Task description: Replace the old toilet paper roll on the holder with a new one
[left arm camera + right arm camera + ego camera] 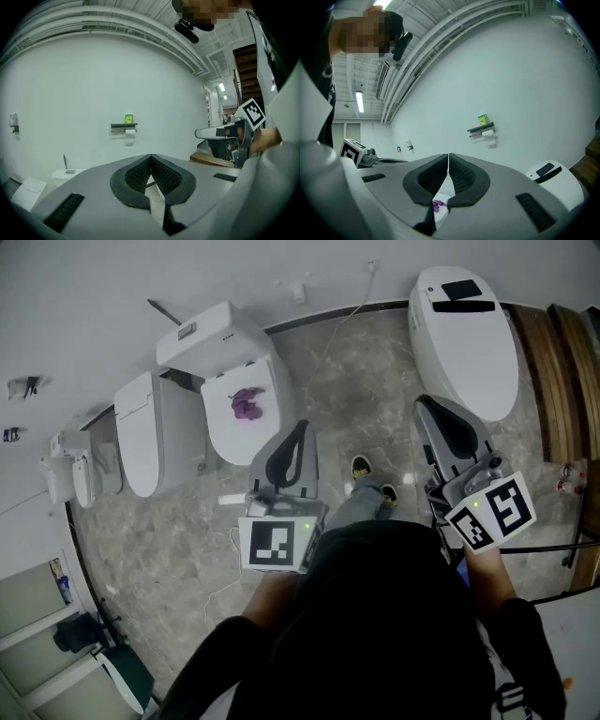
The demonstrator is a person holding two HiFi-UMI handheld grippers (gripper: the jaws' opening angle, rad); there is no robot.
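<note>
Approach step. Left tongs (151, 158) and right tongs (448, 157) together, empty. Next: reach far-wall holder (124, 125), open on old roll (130, 133).

The head view looks steeply down from above the person onto the floor (356, 381). The left gripper (298, 432) and the right gripper (431, 409) are close under it. Each gripper view looks almost level along its own jaws to the white wall (70, 93), which is well apart. Both gripper views share the wall holder (124, 126) (482, 130), small and far. The open toilet (225, 432) of the head view shows, it seems, low in the right gripper view.
</note>
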